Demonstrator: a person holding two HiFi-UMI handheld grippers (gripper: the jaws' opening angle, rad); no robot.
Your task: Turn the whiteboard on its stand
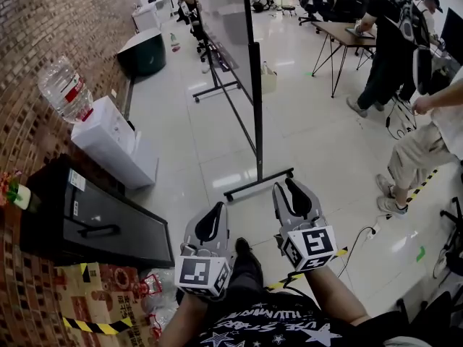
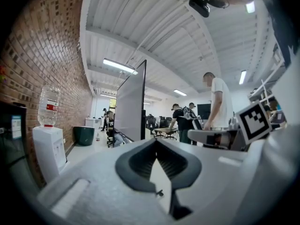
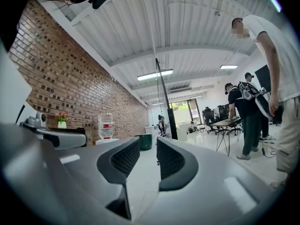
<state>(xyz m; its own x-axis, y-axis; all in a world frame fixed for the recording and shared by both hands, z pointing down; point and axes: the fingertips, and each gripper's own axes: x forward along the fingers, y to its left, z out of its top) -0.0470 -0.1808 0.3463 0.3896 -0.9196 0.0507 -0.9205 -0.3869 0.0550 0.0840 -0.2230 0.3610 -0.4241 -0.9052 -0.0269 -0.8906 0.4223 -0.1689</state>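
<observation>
Whiteboard (image 1: pixel 228 27): upright on the floor, its near edge turned toward you and its long axis running away from you.
Your left claw (image 1: pixel 215 210): tips pressed together, empty, short of the whiteboard.
Your right claw (image 1: pixel 288 186): partly spread, holding nothing, nearer the whiteboard.

whiteboard (image 1: pixel 228 27) ahead; water dispenser (image 1: pixel 108 143) left, by brick wall (image 1: pixel 58 20)

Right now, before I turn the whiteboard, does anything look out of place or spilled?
Nothing looks spilled or damaged. The whiteboard is upright on its stand. The only thing I'd note is a loose white cable trailing across the floor to your right, so step around it.
</observation>
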